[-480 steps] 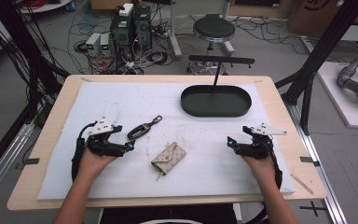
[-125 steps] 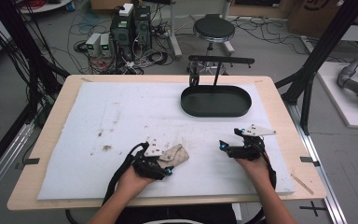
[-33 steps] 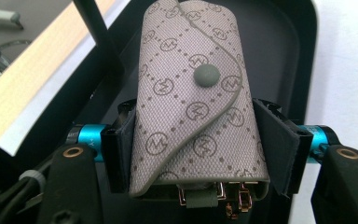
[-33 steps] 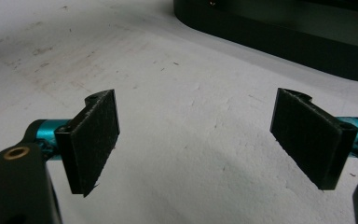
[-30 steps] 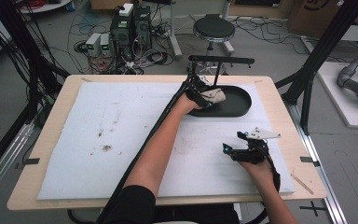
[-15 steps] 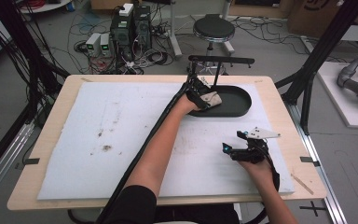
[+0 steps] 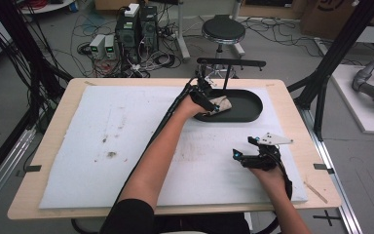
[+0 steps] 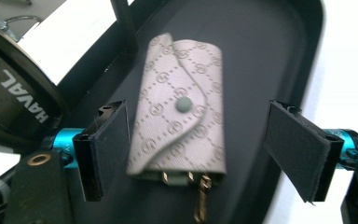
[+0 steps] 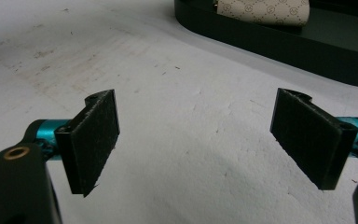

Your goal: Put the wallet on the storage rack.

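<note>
In the one black tray (image 7: 246, 105), your left gripper (image 8: 200, 144) has just spread its jaws around one key pouch (image 8: 179, 107); one car key (image 8: 9, 93) lies beside; your right gripper (image 9: 200, 144) gapes empty.

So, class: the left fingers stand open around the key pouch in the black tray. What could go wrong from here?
1. The left gripper has just been opening; its left finger stands very near the key pouch, so pulling away could drag it.
2. A key hangs out of the pouch's end and might snag.
3. The car key fob lies close by in the tray; a sideways move could knock it.
</note>
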The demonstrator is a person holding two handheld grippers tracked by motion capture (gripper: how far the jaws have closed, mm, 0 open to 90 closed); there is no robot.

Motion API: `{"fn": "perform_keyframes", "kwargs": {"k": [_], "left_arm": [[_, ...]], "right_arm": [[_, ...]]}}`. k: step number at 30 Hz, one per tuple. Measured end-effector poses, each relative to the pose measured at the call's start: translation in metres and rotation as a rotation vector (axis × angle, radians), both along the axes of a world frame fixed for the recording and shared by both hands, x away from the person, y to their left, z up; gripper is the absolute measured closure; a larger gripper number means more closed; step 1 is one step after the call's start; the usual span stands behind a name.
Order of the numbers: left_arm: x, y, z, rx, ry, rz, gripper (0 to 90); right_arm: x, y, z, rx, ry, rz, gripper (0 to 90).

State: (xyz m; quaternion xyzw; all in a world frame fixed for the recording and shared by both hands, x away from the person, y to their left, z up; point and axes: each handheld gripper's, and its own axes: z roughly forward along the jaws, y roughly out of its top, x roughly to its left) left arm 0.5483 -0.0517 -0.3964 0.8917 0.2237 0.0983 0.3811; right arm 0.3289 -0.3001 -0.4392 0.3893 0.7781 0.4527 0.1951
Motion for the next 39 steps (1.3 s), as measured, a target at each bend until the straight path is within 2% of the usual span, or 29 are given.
{"fn": "perform_keyframes", "kwargs": {"k": [2,7,11,16,22,27,29,32,33,39], "left_arm": [[-0.005,0.006,0.005,-0.008,-0.01,-0.003,22.8],[-0.017,0.024,0.018,-0.058,-0.025,-0.003,22.8],[-0.029,0.038,0.023,-0.069,-0.029,-0.011,22.1],[-0.049,0.06,0.025,-0.095,-0.031,-0.01,22.1],[-0.072,0.089,0.02,-0.147,-0.037,0.029,22.1],[-0.088,0.108,0.019,-0.155,-0.055,0.031,22.1],[-0.094,0.114,0.019,-0.147,-0.069,0.048,22.1],[-0.102,0.124,0.017,-0.154,-0.062,0.058,22.1],[-0.107,0.128,0.017,-0.148,-0.071,0.058,22.2],[-0.13,0.148,0.015,-0.181,-0.081,0.064,22.1]], "right_arm": [[0.0,0.001,0.0,0.003,0.008,-0.004,15.8],[0.0,0.003,0.001,-0.001,-0.002,-0.003,15.8],[0.0,0.004,0.001,-0.003,-0.003,-0.005,15.8],[0.002,0.004,0.001,0.002,-0.004,-0.015,15.8],[0.002,0.005,0.002,0.004,-0.009,-0.014,15.8],[0.003,0.007,0.002,0.004,-0.01,-0.012,15.8],[0.003,0.008,0.002,0.006,-0.01,-0.011,15.8],[0.004,0.008,0.002,0.005,-0.013,-0.011,15.7],[0.004,0.009,0.002,0.006,-0.014,-0.01,15.8],[0.004,0.011,0.002,-0.001,-0.012,-0.002,15.8]]}}
